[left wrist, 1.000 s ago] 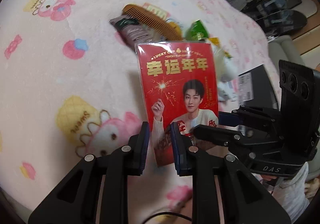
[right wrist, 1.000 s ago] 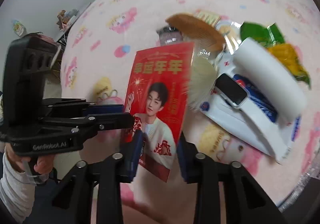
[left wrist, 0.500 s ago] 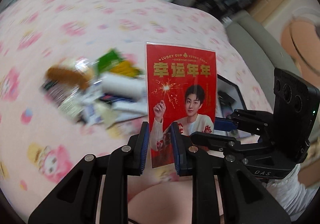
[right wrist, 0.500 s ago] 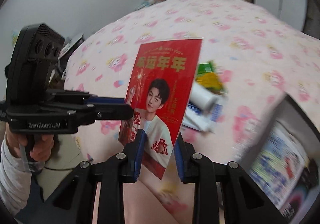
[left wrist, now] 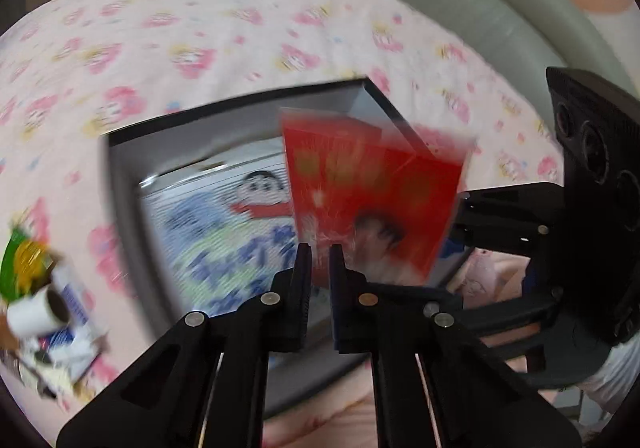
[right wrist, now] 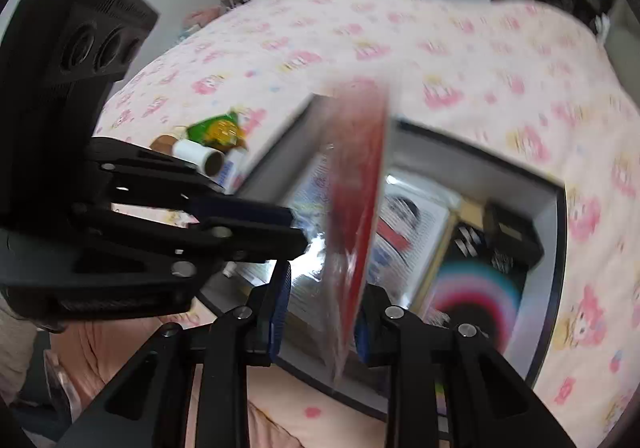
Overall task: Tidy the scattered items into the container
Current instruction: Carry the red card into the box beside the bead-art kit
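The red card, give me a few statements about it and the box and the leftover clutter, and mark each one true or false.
1. The red card lies flat on the blanket. False: it is held up over the open box.
2. The left gripper has its jaws on the card's lower edge. True.
3. The box is empty. False: printed cartoon packaging lies inside it.
4. A white roll with a brown core sits outside the box, on the pink blanket. True.
5. The green and yellow packet is already in the box. False: it lies on the blanket beside the roll.
6. The right gripper has the card between its fingers. True.
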Motion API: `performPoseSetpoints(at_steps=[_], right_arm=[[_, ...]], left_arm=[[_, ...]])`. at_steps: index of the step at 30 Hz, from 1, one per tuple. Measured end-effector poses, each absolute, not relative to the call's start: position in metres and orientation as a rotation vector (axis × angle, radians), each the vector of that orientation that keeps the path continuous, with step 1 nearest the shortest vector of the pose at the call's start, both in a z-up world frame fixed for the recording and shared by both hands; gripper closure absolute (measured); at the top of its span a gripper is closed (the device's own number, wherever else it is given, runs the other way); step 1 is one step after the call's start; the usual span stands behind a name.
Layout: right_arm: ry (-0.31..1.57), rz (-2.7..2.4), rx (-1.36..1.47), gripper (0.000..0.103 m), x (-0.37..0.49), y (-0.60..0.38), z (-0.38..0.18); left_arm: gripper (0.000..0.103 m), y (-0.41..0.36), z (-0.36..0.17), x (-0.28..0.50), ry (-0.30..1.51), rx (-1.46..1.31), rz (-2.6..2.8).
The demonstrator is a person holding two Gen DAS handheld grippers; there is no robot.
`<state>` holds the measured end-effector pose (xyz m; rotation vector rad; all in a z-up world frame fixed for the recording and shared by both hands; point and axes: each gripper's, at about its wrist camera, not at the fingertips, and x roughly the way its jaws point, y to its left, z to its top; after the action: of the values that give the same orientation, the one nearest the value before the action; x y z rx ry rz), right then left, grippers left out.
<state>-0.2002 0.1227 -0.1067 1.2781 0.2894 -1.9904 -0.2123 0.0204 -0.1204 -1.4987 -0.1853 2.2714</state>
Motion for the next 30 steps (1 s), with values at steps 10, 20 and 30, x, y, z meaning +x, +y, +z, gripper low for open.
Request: performPoseSetpoints(at_steps=[10, 20, 30], right_arm=[[0.145, -2.091, 1.474, 0.078, -0.244, 0.171, -0.154], [0.258, -2.334, 1.395, 0.078, -0.255, 0.189, -0.137], [0.206, -2.105, 1.538, 0.077, -0.248, 0.177, -0.167]], left_arm=[[0.097, 0.025, -0.177, -0.237, -0.338, -1.540, 2.144], [0.086, 0.016, -0.186, -0.234, -0.394, -1.521, 2.157], [0.056, 0.005, -0.192, -0.235, -0.420, -1.596, 2.177]])
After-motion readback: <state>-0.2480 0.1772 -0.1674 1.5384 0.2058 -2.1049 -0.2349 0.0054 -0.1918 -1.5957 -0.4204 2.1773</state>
